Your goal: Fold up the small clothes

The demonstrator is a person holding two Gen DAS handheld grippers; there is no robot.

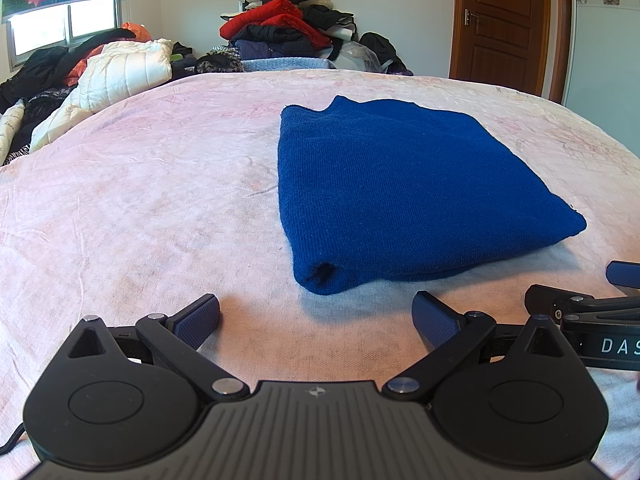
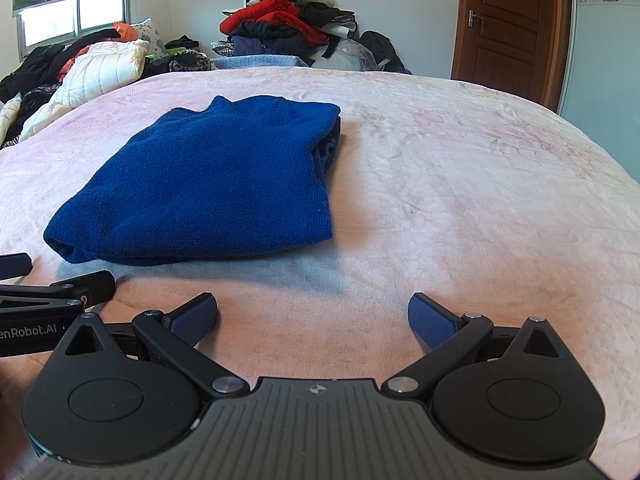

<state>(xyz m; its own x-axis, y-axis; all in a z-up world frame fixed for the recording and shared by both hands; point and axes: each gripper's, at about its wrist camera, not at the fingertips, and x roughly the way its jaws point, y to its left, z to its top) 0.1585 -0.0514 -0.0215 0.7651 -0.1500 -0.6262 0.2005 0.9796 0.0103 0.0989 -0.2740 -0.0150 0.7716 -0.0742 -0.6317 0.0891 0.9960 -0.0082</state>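
A blue knit sweater (image 1: 404, 196) lies folded into a flat rectangle on the pink bedspread (image 1: 140, 200); it also shows in the right wrist view (image 2: 216, 188). My left gripper (image 1: 316, 316) is open and empty, just in front of the sweater's near left corner. My right gripper (image 2: 314, 316) is open and empty, in front of and to the right of the sweater's near edge. Each gripper's fingers show at the edge of the other's view: the right gripper's fingers (image 1: 560, 304), the left gripper's fingers (image 2: 80, 286).
The pink bedspread (image 2: 460, 200) covers a wide bed. A pile of clothes (image 1: 288, 28) stands at the far side, with a white quilted jacket (image 1: 116, 76) and dark garments at the far left. A brown door (image 1: 504, 20) is at the back right.
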